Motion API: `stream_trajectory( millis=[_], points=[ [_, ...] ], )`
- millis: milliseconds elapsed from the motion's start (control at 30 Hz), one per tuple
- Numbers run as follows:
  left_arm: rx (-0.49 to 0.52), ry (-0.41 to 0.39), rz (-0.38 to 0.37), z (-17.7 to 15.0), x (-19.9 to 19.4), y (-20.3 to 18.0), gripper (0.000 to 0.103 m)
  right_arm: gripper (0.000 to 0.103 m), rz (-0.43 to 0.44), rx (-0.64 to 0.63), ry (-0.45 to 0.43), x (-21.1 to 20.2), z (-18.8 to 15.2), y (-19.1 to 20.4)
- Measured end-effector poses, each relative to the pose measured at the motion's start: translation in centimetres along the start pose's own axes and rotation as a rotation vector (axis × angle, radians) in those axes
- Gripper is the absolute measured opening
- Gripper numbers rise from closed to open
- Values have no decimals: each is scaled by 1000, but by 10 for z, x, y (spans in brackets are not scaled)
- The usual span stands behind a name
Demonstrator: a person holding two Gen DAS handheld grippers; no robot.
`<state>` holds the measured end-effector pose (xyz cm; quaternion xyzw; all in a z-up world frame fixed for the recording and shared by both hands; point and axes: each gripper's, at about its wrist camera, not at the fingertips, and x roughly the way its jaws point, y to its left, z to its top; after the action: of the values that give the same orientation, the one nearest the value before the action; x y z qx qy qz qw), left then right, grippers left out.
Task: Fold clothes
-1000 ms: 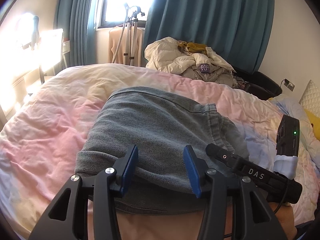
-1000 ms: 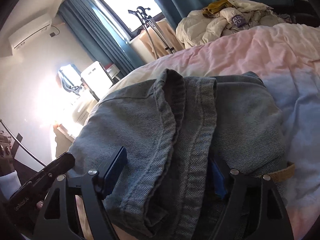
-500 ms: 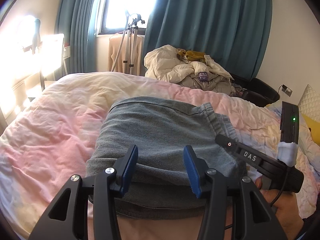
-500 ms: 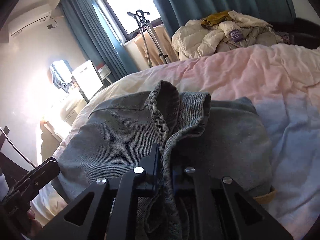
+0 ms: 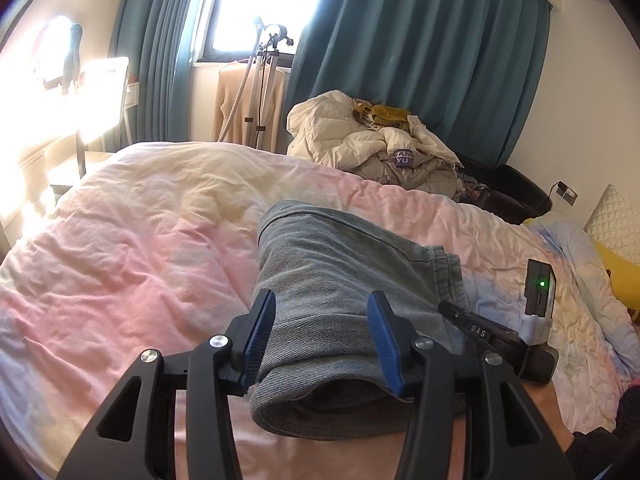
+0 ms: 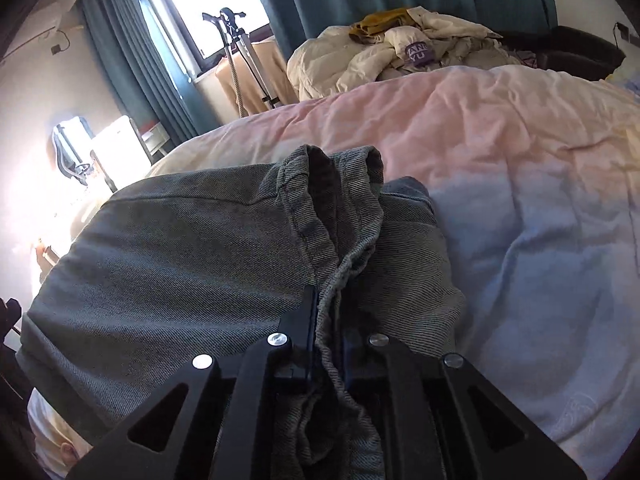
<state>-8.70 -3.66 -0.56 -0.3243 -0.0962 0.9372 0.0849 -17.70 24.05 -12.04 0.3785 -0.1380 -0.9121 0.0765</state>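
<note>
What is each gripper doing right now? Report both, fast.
Left gripper: fingers part open, straddling the folded grey denim jeans; grip cannot be told.
Right gripper: shut on jeans' bunched edge.

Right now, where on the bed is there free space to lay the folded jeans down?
The pink duvet lies bare left of the grey jeans, up to the bed's far edge. A bluish patch right of the jeans is bare too. It is crowded behind the bed, where the pile of clothes sits, and near the yellow pillow.
</note>
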Motion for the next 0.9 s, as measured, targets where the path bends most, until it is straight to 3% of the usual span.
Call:
stream_trajectory(
  millis=[133,267,433,733,900],
  points=[
    [-60,60,-25,6,2,24,53,8,-12,30,-62,-24,0,-1],
    [-86,87,-67,5,5,32,70,8,-56,81,-121,-46,5,-11],
    [-92,168,-112,0,33,29,72,9,-74,119,-44,-26,-3,-29],
    [-177,213,-271,-4,65,36,78,16,6,193,-52,-27,-6,-49],
    [-163,262,-262,-9,78,33,94,28,35,208,-1,-26,-7,-57]
  ],
)
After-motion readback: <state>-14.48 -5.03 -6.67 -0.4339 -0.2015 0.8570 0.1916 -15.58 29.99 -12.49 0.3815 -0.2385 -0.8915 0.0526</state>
